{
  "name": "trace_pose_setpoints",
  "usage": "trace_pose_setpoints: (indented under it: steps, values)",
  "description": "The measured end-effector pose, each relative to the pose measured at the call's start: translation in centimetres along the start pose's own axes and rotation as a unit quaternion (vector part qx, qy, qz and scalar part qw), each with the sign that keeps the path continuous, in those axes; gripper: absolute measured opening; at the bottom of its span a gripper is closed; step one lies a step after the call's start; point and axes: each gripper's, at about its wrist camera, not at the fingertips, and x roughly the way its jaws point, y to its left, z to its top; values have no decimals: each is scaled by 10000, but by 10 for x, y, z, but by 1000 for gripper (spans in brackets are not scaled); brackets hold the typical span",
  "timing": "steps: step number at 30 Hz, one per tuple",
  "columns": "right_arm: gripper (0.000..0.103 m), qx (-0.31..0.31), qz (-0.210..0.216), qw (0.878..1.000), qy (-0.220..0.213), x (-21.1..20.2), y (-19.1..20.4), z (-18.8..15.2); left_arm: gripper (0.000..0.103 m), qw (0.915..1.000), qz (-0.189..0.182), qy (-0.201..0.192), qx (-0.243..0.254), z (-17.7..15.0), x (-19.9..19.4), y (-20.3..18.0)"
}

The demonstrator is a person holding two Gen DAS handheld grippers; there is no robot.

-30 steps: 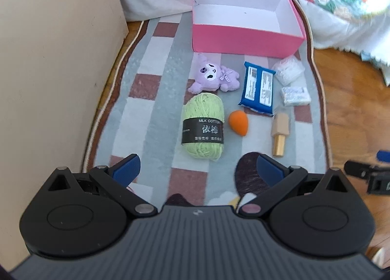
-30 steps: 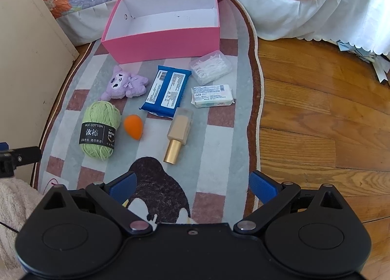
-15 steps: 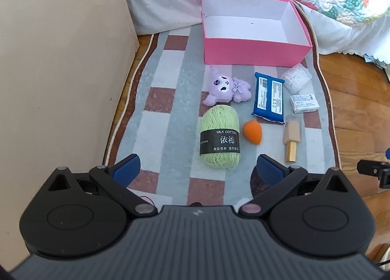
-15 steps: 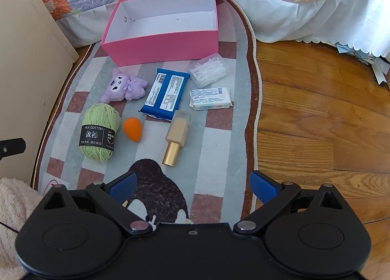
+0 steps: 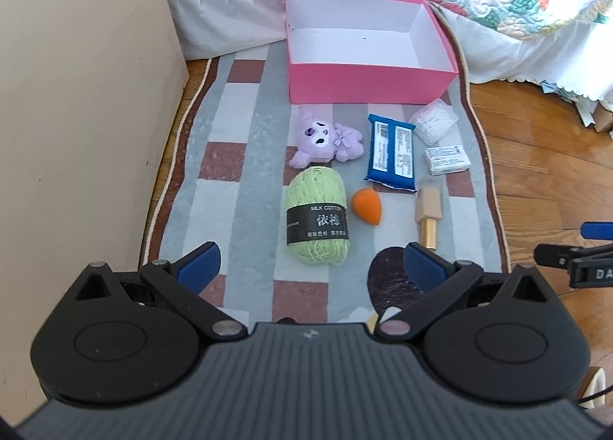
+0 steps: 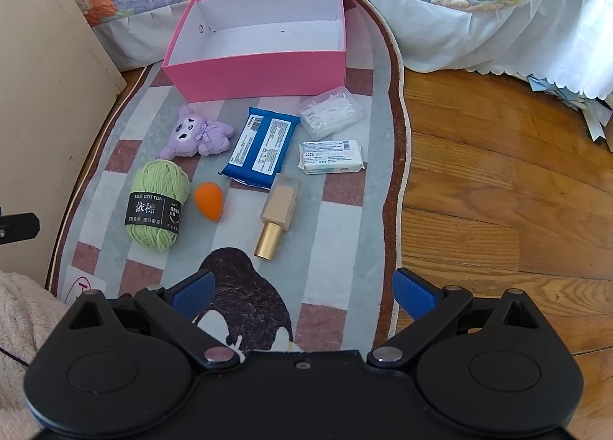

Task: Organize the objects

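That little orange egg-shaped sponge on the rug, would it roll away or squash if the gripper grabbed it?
The orange makeup sponge looks soft and matte, so it would probably squash between the fingers rather than slip. Its rounded teardrop shape may let it roll if nudged, though the rug should damp that. It is likely very light.

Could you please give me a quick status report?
Left gripper and right gripper open, holding nothing. Pink box has nothing inside; seven items on rug. Nothing in the way.
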Motion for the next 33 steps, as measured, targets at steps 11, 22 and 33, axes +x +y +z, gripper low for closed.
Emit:
trace_pose_setpoints:
  steps: [11,22,33]
  values:
    - [101,16,50,10000,-3,2,2,5,103,9999,-155,-23,39,16,-8,1]
    - [101,-970,1340,9807,-1039,-10,30,48,103,9976,-435,-457,285,64,-16,-1]
    - [100,-1988,2399,9465,-844,64,72,89,103,9977,-627,-107,236,93,70,11]
